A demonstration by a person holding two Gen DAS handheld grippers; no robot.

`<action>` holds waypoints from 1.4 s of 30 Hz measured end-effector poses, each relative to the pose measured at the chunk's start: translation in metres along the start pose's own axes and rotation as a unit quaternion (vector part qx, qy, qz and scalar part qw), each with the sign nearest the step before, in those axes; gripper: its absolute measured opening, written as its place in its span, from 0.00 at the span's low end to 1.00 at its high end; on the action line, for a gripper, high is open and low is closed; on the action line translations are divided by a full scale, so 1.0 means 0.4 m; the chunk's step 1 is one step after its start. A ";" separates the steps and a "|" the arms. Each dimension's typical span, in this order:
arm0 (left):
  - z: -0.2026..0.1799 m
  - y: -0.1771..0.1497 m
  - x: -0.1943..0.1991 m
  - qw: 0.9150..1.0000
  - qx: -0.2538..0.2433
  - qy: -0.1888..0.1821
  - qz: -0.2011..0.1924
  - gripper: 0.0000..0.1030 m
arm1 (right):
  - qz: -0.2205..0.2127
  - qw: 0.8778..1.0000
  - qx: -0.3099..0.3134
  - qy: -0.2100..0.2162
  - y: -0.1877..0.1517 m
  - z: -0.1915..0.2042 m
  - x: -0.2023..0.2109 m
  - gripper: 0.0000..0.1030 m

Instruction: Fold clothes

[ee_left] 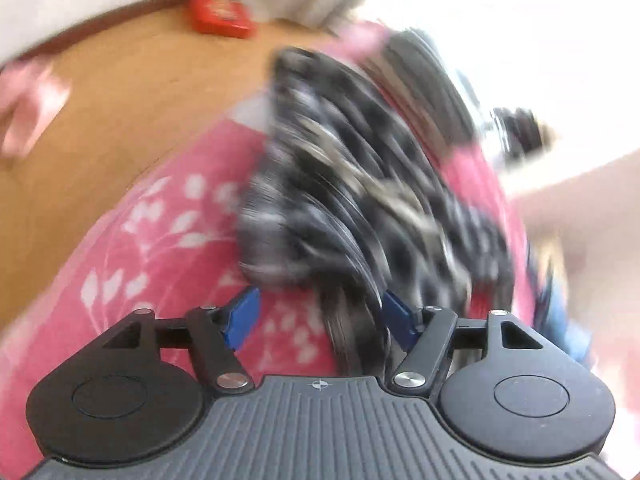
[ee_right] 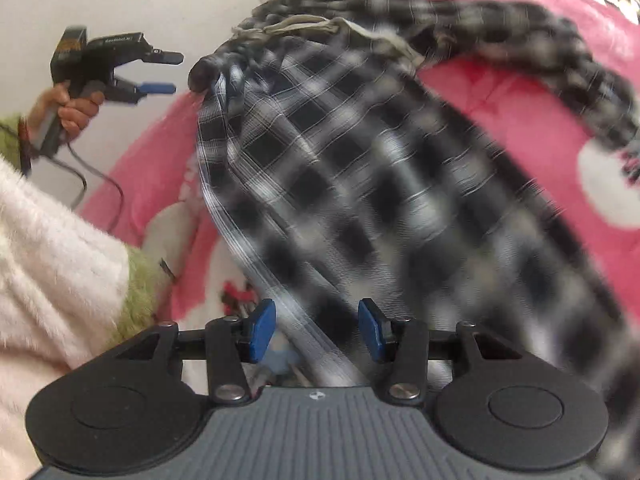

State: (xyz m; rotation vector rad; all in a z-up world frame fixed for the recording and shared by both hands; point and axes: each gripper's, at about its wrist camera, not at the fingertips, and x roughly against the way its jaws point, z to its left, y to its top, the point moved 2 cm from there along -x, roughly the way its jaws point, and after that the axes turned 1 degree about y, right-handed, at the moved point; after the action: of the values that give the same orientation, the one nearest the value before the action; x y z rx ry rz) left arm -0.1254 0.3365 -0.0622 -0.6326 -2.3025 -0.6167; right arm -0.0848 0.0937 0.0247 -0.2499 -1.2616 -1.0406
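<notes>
The checked shirt point(ee_right: 360, 184) on the pink blanket point(ee_right: 520, 120) looked soft and floppy, both my grippers' fingers point(ee_right: 262, 326) were apart, so I'd pinch its edge.

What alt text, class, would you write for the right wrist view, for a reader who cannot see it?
A black-and-white plaid shirt, motion-blurred, lies crumpled on a pink bedspread, with part of it between the open blue jaws of the right gripper. At upper left, the left gripper, held in a hand, hangs open near the shirt's edge.

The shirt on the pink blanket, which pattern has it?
Black-and-white plaid on the shirt, clearest in the right wrist view.
</notes>
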 end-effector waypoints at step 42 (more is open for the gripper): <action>-0.122 -0.056 0.080 0.894 -0.402 0.195 -0.029 0.45 | -0.060 0.988 0.085 -0.116 -0.078 0.128 -0.027 0.47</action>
State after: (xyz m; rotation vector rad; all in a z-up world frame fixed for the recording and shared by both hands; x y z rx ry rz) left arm -0.1369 0.2998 -0.0131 -0.7145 -1.6346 -1.6000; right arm -0.1410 0.1163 0.0216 -0.1677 -1.5835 -1.0196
